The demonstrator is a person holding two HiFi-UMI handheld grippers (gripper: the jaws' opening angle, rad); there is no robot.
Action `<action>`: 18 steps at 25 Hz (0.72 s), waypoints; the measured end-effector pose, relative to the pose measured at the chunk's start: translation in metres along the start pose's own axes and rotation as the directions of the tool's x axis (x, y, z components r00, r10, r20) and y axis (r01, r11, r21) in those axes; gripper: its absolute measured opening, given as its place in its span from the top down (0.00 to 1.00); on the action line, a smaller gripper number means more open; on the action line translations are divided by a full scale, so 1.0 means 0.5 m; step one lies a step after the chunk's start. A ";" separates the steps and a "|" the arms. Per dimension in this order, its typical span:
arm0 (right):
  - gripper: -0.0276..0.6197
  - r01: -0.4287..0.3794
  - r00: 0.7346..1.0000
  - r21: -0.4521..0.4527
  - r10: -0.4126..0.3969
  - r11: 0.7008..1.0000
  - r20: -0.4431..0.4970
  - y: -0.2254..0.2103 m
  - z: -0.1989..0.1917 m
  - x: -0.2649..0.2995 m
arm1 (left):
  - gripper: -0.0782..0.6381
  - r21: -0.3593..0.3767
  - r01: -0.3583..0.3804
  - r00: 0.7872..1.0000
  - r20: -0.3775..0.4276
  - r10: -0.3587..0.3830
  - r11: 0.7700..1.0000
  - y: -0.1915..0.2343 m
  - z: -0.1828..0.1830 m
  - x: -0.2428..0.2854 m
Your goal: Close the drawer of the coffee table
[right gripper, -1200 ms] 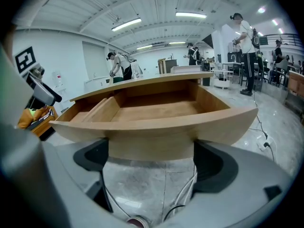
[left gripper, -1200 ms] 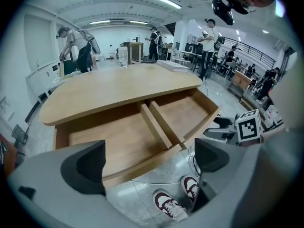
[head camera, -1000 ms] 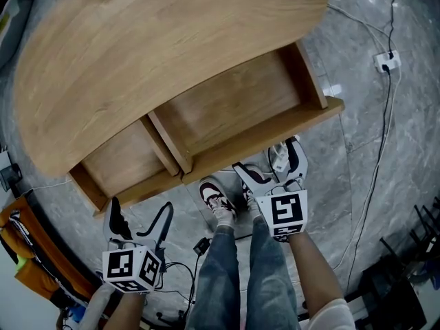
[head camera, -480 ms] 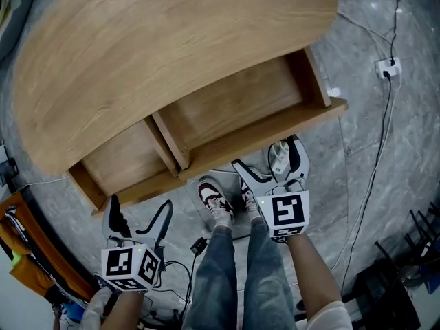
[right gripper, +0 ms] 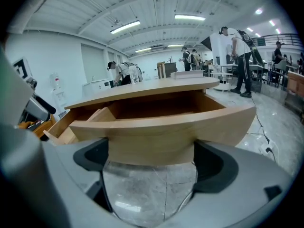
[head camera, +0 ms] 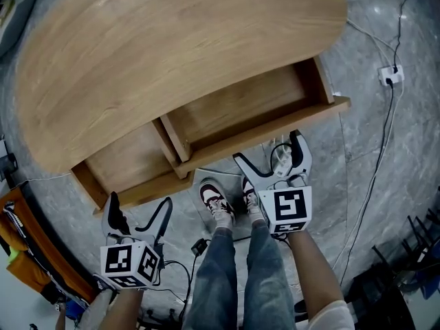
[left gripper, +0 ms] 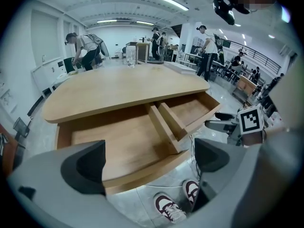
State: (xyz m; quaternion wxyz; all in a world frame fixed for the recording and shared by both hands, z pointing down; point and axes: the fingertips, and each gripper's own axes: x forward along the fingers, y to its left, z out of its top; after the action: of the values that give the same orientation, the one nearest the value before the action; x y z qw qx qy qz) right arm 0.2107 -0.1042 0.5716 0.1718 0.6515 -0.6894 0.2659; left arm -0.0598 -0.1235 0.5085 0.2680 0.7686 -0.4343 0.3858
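The left gripper [head camera: 139, 205] has its jaws spread wide with nothing between them; it hangs over the grey floor [head camera: 385, 184], just short of the left end of the drawer [head camera: 227, 108] and clear of it. The right gripper [head camera: 267, 148] is likewise released, jaws far apart; in the right gripper view the curved drawer front [right gripper: 166, 132] fills the gap between them, and the tips sit right at that panel; whether they press on it cannot be told.

The drawer stands pulled well out from under the oval wooden counter [head camera: 172, 40] of the coffee table; a divider [head camera: 175, 137] splits it into two compartments; its rear part is hidden beneath the counter. The person's shoes [head camera: 218, 203] stand just before the drawer front, between the two grippers; a white cable [head camera: 375, 163] runs across the floor to a socket [head camera: 393, 74]. An orange object [head camera: 20, 253] is cut off at the left edge and hard to make out; people in the distance are small and indistinct.
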 end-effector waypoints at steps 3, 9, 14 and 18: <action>0.08 0.009 1.000 -0.002 -0.009 1.000 0.003 -0.003 0.009 0.003 | 0.09 -0.010 -0.004 1.000 0.001 0.004 1.000 0.002 -0.005 -0.004; 0.08 0.012 1.000 -0.004 -0.012 1.000 0.006 -0.006 0.029 0.035 | 0.09 -0.032 -0.008 1.000 -0.004 0.008 0.999 0.005 -0.016 -0.002; 0.08 0.013 1.000 -0.003 -0.012 1.000 0.010 -0.008 0.046 0.061 | 0.09 -0.046 -0.012 1.000 -0.002 0.012 0.999 0.012 -0.016 0.003; 0.08 0.013 1.000 -0.001 -0.013 1.000 0.011 -0.009 0.055 0.074 | 0.09 -0.064 -0.021 1.000 0.000 0.021 0.998 0.020 -0.017 0.008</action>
State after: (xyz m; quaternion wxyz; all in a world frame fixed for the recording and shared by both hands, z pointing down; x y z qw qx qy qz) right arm 0.2150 -0.1501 0.5717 0.1700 0.6572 -0.6865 0.2606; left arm -0.0704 -0.1239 0.5171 0.2881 0.7553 -0.4546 0.3740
